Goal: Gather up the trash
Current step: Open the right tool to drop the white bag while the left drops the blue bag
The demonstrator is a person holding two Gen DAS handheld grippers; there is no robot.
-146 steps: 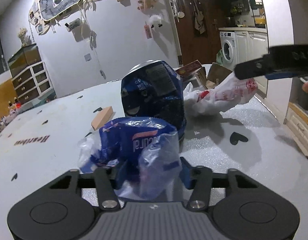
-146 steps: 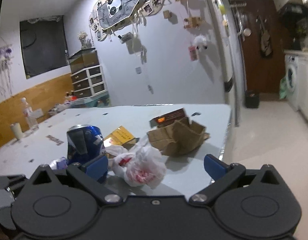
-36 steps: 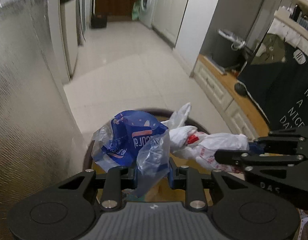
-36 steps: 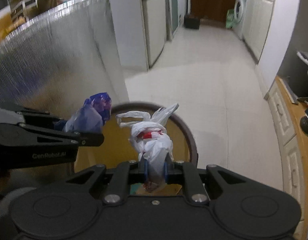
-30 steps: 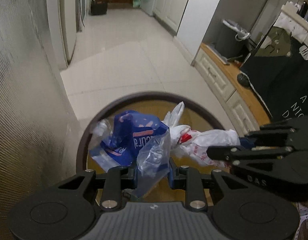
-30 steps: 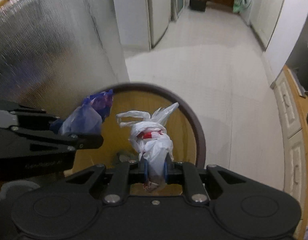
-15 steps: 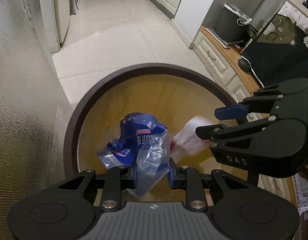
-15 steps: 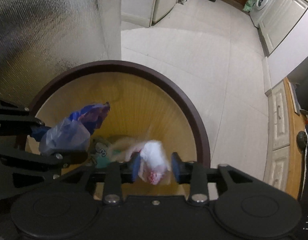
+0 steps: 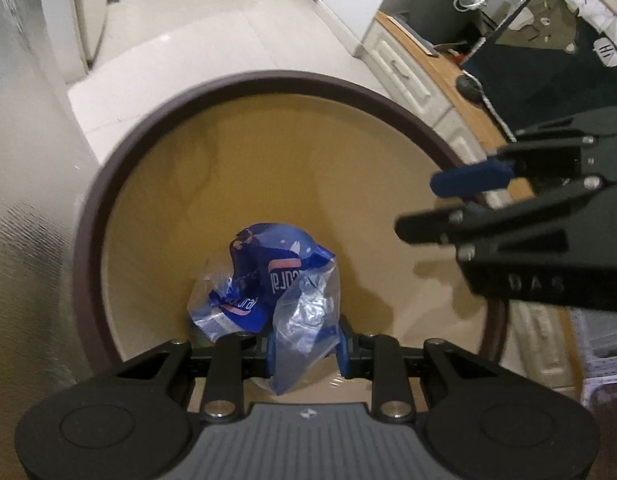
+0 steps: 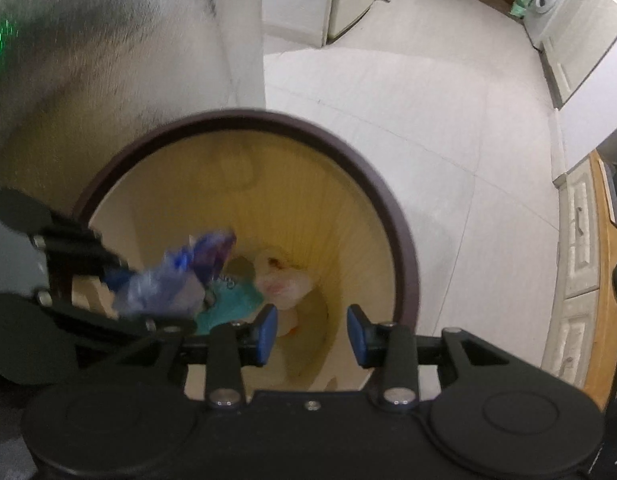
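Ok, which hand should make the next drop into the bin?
Left. The left gripper is shut on the blue wrapper right above the open bin. The right gripper is open and empty, its white bag already inside.

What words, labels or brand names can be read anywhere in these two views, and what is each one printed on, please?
"DAS": on the side of the right claw, seen from the left wrist.
"natural", partly creased, twice: on the blue plastic wrapper held in the left claw.
Red print on the white bag inside the bin: too blurred to read.
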